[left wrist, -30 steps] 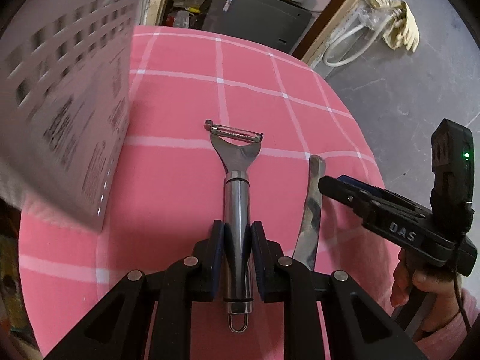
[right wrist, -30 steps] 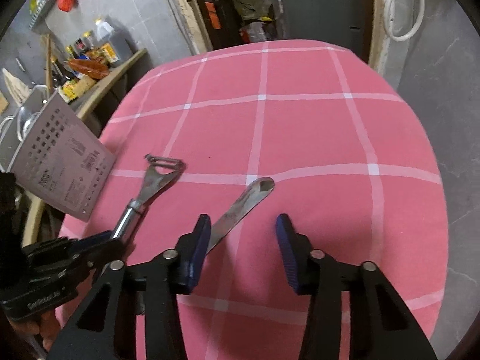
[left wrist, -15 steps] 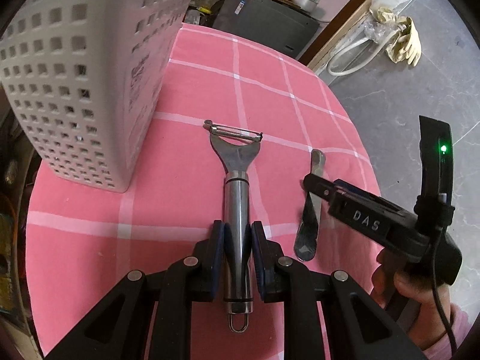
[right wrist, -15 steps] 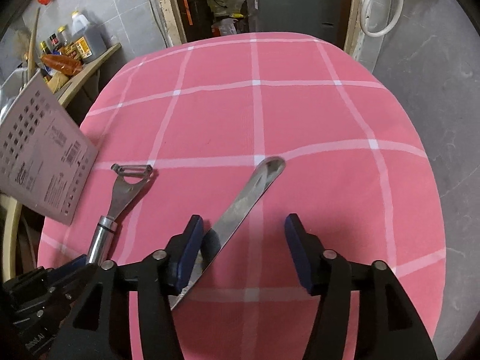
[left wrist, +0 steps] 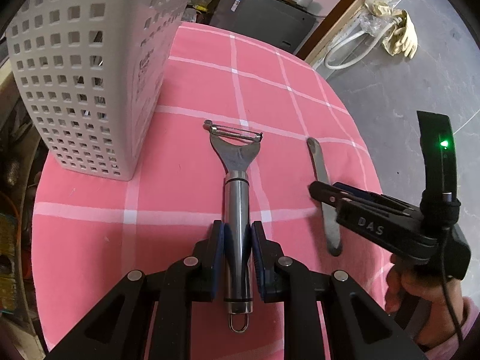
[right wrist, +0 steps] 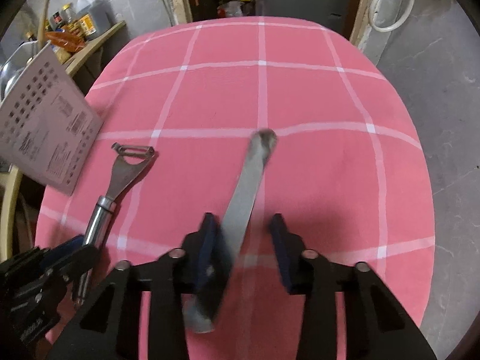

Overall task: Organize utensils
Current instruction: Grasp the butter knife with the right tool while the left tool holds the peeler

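Through the left wrist camera I see my left gripper (left wrist: 237, 258) clamped on the round steel handle of the stainless Y-shaped peeler (left wrist: 236, 210). Its long axis runs straight away from me along the fingers, blade head at the far end, hanging loop nearest the camera. It lies over the pink cloth with white check lines (left wrist: 192, 96). The white perforated plastic basket (left wrist: 81, 75) stands upright on the cloth, left of the peeler and apart from it. To the right, the right gripper (left wrist: 322, 190), held by a hand (left wrist: 420, 291), sits over the flat steel knife (left wrist: 325, 198), which points away with its rounded tip far.

Through the right wrist camera, my right gripper (right wrist: 244, 240) has just been closing, with the knife (right wrist: 240, 210) between the fingers. The blurred blade lies against the left pad (right wrist: 207, 243); the right pad stands clear, so there is no grip. The knife tilts up and to the right. The peeler (right wrist: 120, 180) lies to the left, near the basket (right wrist: 45, 132).
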A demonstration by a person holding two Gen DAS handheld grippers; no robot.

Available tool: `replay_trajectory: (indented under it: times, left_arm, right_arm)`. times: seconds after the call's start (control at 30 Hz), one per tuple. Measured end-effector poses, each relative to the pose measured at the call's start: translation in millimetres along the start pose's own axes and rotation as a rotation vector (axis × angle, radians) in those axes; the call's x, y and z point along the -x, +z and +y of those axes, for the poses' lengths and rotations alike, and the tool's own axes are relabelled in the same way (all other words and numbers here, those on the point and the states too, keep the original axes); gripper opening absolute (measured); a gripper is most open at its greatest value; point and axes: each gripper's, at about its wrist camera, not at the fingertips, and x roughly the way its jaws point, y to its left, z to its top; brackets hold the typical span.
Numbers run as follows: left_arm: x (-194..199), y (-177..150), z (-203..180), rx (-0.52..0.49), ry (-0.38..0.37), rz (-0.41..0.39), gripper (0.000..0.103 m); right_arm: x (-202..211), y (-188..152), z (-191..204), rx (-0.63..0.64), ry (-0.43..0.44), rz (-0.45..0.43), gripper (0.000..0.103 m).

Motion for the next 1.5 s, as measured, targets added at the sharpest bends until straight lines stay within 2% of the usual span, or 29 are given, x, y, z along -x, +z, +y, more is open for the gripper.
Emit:
replay_trajectory:
  times: [0.03, 0.13, 0.43, 0.53, 0.6, 0.73, 0.93, 1.1, 1.17, 1.2, 1.27, 1.5]
  left_arm:
    - [1.2, -2.3, -0.6, 0.0, -0.003, 0.006, 0.018]
    - [4.1, -12.1, -1.2, 0.002, -0.012, 0.026, 0.018]
    - [16.8, -33.2, -5.5, -0.02, -0.021, 0.101, 0.018]
    - [10.6, -30.8, -3.0, -0.004, -0.035, 0.168, 0.019]
    - [9.4, -24.3, -0.6, 0.005, -0.046, 0.181, 0.022]
    - [5.5, -12.9, -1.0, 0.012, -0.035, 0.195, 0.037]
    - [-7.4, 4.3, -13.1, -0.029, 0.011, 0.216, 0.037]
    - [-15.5, 11.9, -26.9, -0.124, 0.087, 0.239, 0.034]
    - [-18.2, 10.7, -31.4, -0.165, 0.129, 0.238, 0.024]
    - [-19.3, 10.4, -32.6, -0.176, 0.143, 0.238, 0.022]
    - [-21.3, 11.9, -37.2, -0.183, 0.16, 0.241, 0.018]
    - [-20.8, 8.6, -38.0, -0.176, 0.161, 0.236, 0.018]
  right_arm:
    - [0.8, -2.3, -2.5, 0.002, 0.01, 0.003, 0.018]
    - [5.0, -10.5, -12.9, -0.003, 0.051, 0.023, 0.016]
    - [24.2, -36.5, -39.1, -0.023, 0.203, 0.079, 0.016]
    - [25.4, -37.5, -45.5, -0.008, 0.235, 0.079, 0.017]
    - [30.0, -27.7, -47.5, 0.0, 0.244, 0.056, 0.018]
    - [27.4, -4.9, -51.5, 0.041, 0.244, 0.017, 0.021]
    - [8.3, 14.8, -42.1, 0.131, 0.231, 0.027, 0.021]
    - [4.0, 13.8, -34.0, 0.166, 0.18, 0.038, 0.023]
    - [4.3, 10.5, -36.3, 0.152, 0.18, 0.035, 0.024]
    - [5.5, 9.6, -38.3, 0.134, 0.183, 0.04, 0.024]
    - [6.5, 4.6, -45.8, 0.099, 0.18, 0.056, 0.024]
    - [5.9, 1.0, -30.2, 0.096, 0.102, 0.052, 0.022]
